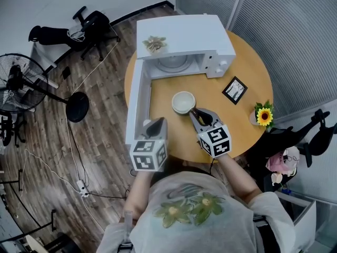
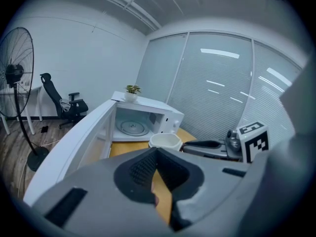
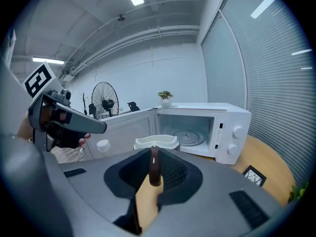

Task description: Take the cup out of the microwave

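The white round cup [image 1: 183, 102] is already out of the boxy white microwave oven [image 1: 184, 36]. In the head view it sits just right of centre on the round wooden table [image 1: 242, 88], below the oven's empty cavity and right of the open white door [image 1: 134, 99], which runs down the left of the frame.

The right gripper [image 1: 197, 114] comes at the cup from its lower right. In the right gripper view its jaws stand only slightly apart, pinched on the cup's thin dark brown handle [image 3: 154, 167], which runs upright between them, with the cup's rim just above.

The left gripper [image 1: 158, 121] hovers left of the cup, near the door. In the left gripper view its tips meet and hold nothing, and the cup [image 2: 165, 140] shows beyond them at mid frame.

The cup looks like glazed ceramic: rigid, smooth, breakable if knocked, and fairly heavy for so narrow a hold. A pinch on the handle alone could let the bowl swing or slip. The grip is probably safest close to the wall, or across the rim if the cup must be lifted again, with a soft set-down
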Demonstrator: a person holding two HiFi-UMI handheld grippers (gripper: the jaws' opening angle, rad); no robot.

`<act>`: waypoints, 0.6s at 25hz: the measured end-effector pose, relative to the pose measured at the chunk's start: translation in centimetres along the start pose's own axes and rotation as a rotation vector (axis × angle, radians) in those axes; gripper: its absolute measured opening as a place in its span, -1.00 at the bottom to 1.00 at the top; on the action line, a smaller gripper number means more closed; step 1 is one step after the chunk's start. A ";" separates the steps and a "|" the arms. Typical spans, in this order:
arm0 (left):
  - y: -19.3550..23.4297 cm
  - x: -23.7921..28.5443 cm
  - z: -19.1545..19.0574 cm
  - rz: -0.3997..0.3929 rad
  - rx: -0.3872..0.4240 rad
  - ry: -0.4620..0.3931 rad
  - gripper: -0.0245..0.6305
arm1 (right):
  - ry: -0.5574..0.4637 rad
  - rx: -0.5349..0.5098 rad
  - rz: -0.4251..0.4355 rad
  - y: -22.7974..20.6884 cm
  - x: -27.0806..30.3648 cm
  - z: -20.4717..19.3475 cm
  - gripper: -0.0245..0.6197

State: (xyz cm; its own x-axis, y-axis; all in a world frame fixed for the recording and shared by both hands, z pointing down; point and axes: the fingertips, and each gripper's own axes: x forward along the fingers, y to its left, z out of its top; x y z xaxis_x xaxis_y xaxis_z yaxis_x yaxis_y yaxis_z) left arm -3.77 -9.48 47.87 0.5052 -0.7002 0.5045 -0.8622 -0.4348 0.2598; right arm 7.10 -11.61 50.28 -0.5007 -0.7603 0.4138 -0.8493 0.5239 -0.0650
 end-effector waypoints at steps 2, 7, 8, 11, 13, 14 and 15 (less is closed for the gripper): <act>-0.2 0.0 -0.4 -0.004 -0.002 0.004 -0.91 | 0.010 0.003 0.000 0.0 0.0 -0.5 -0.70; -0.5 0.1 -1.5 -0.014 -0.006 0.011 -0.91 | 0.037 0.012 -0.002 0.0 0.2 -2.0 -0.70; -0.6 0.2 -1.8 -0.015 -0.008 0.015 -0.91 | 0.042 0.014 -0.001 0.0 0.2 -2.4 -0.70; -0.7 0.5 -2.8 -0.017 -0.015 0.032 -0.91 | 0.062 0.020 0.000 0.0 0.2 -3.4 -0.70; -0.8 0.7 -3.5 -0.020 -0.018 0.042 -0.91 | 0.076 0.018 0.002 0.0 0.2 -4.0 -0.70; -0.9 0.8 -3.8 -0.022 -0.020 0.047 -0.91 | 0.083 0.018 0.004 0.0 0.3 -4.4 -0.70; -0.9 0.9 -4.0 -0.023 -0.022 0.050 -0.91 | 0.090 0.019 0.005 0.0 0.4 -4.7 -0.70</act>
State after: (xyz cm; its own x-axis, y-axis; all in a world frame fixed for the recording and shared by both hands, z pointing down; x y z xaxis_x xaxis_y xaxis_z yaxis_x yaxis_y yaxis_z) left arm -2.64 -7.43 51.41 0.5226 -0.6610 0.5385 -0.8514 -0.4376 0.2892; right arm 7.71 -10.06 54.73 -0.4886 -0.7198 0.4932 -0.8503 0.5195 -0.0842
